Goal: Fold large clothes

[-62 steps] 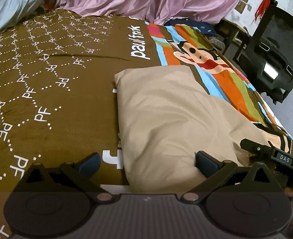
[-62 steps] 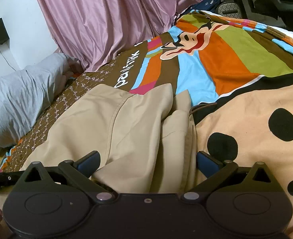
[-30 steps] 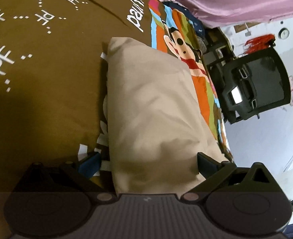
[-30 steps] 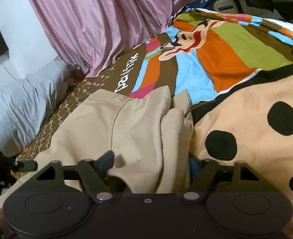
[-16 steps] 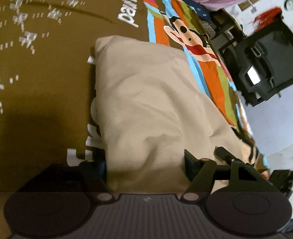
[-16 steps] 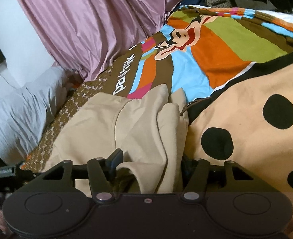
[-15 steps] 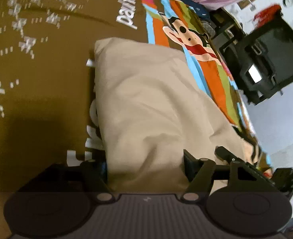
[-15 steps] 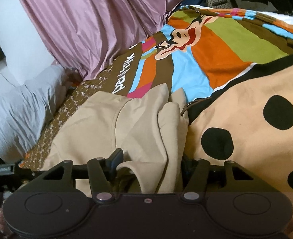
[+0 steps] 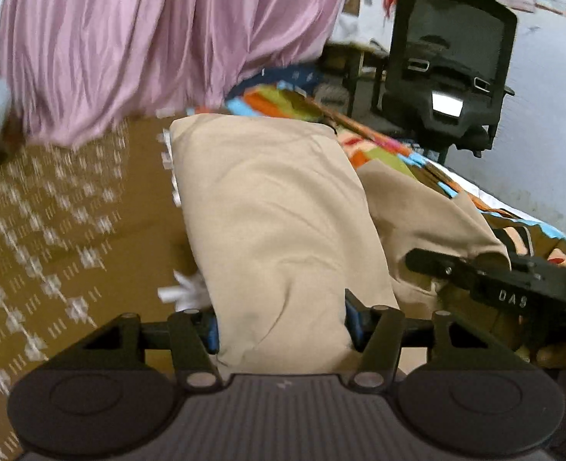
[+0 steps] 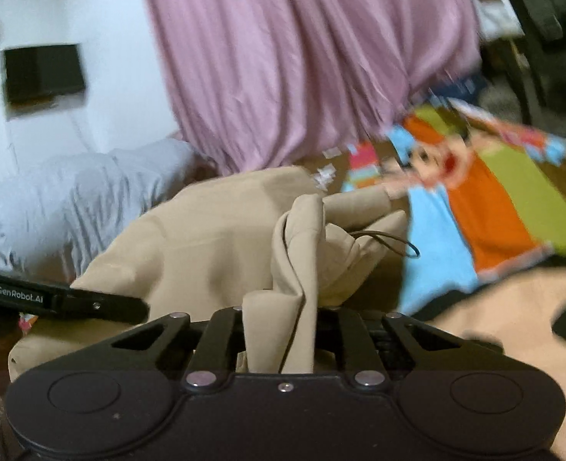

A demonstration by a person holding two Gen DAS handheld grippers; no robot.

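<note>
Left gripper (image 9: pixel 281 324) jaws closing on a wide fold of the beige garment (image 9: pixel 275 211); right gripper (image 10: pixel 279 320) jaws closing, pinching a bunched edge with its drawcord (image 10: pixel 390 240). Garment's long axis runs away from both grippers across the patterned bedspread (image 9: pixel 52 230), near end lifted.

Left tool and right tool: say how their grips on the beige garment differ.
The left tool stands wide, jaws closing on a thick, smooth fold of the beige garment; the right tool is nearly shut, jaws closing on a thin, bunched, upright strip. A dark cord lies by the right tool, none by the left. Both pinch the same garment.
</note>
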